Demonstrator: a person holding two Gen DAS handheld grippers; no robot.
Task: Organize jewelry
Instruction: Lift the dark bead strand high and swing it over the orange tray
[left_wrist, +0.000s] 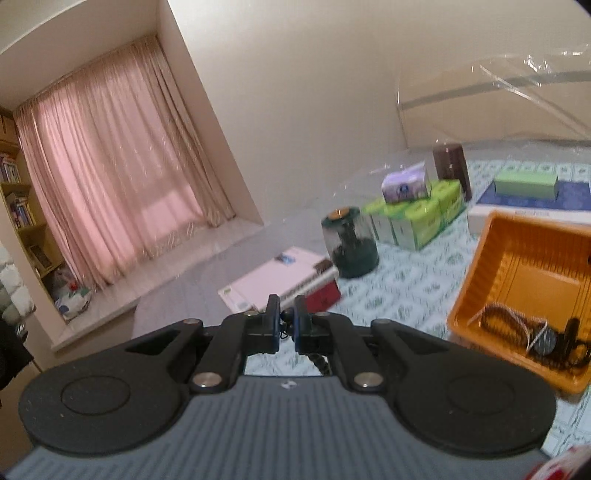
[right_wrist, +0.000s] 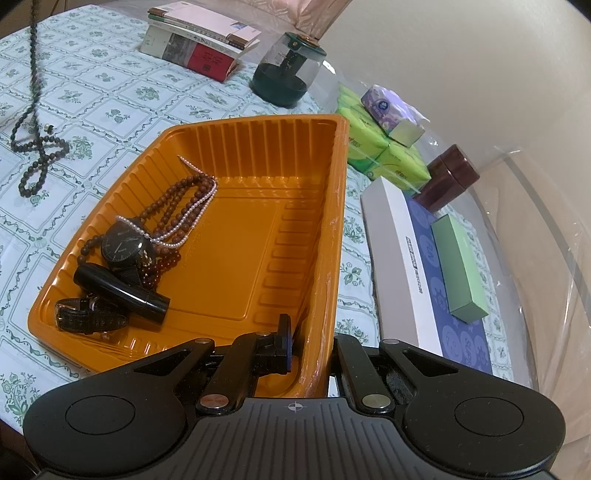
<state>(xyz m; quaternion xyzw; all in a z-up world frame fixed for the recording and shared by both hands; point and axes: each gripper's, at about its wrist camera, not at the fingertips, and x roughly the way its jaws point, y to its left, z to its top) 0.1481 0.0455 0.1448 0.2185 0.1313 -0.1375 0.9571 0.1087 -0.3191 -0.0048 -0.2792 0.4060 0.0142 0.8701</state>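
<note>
My left gripper (left_wrist: 286, 326) is shut on a dark bead necklace (left_wrist: 320, 362), held high above the table. In the right wrist view the necklace (right_wrist: 35, 85) hangs as a long strand at the far left, its lower loops resting on the tablecloth. The orange tray (right_wrist: 240, 240) holds a brown bead necklace (right_wrist: 173, 206), a pearl strand (right_wrist: 184, 221), a black watch (right_wrist: 123, 245), a black tube (right_wrist: 118, 290) and a strapped watch (right_wrist: 88, 317). My right gripper (right_wrist: 310, 347) is shut on the tray's near right wall, one finger inside and the other outside. The tray (left_wrist: 517, 258) shows at the right of the left wrist view.
On the green-patterned tablecloth (right_wrist: 110, 99) stand a stack of books (right_wrist: 199, 44), a glass jar with a dark green base (right_wrist: 286, 70), green tissue packs (right_wrist: 384, 155) under a purple pack (right_wrist: 388, 110), a brown jar (right_wrist: 448, 177), and a white-and-blue box (right_wrist: 406, 266) carrying a green box (right_wrist: 460, 266).
</note>
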